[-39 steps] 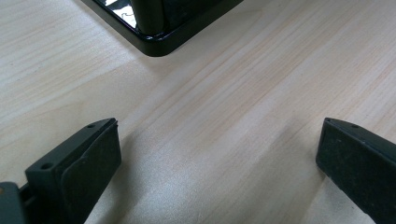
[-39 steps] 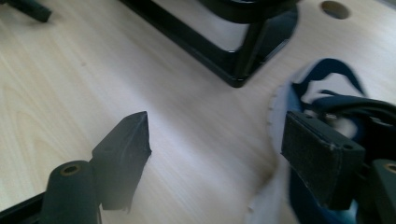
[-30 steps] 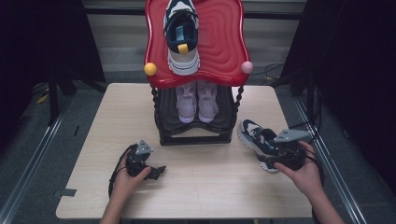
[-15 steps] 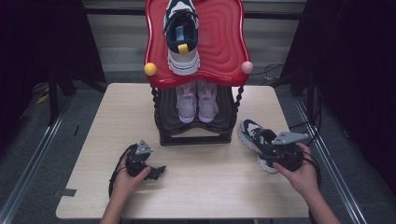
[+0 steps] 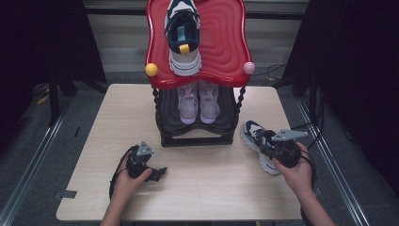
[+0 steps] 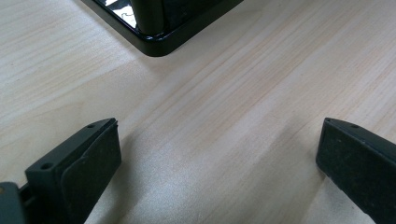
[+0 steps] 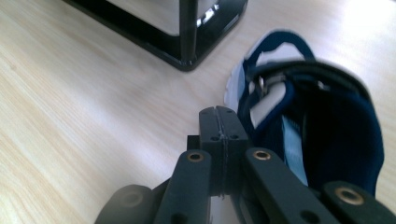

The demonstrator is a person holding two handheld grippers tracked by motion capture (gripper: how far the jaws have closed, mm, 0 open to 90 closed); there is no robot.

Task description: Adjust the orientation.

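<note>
A navy and white sneaker (image 5: 256, 136) lies on the table to the right of the shoe rack (image 5: 197, 139). My right gripper (image 5: 270, 145) rests at its heel end. In the right gripper view the right gripper (image 7: 223, 122) has just been closing; its pads now meet with nothing visible between them, and the sneaker's collar (image 7: 322, 121) lies against their right side. My left gripper (image 5: 159, 172) sits low over the table at the front left. In the left gripper view the left gripper (image 6: 217, 135) is open over bare wood, near the rack's corner (image 6: 159, 44).
The rack's red top shelf (image 5: 226, 42) carries a matching navy and white sneaker (image 5: 183, 37). A lilac pair (image 5: 198, 101) stands on the black lower shelf. The rack's black leg (image 7: 187, 32) stands just ahead of the right gripper. Dark curtains flank the wooden table (image 5: 211, 193).
The right gripper's jaws have come together beside the sneaker on the table. The left hand and its gripper have stayed where they were.
</note>
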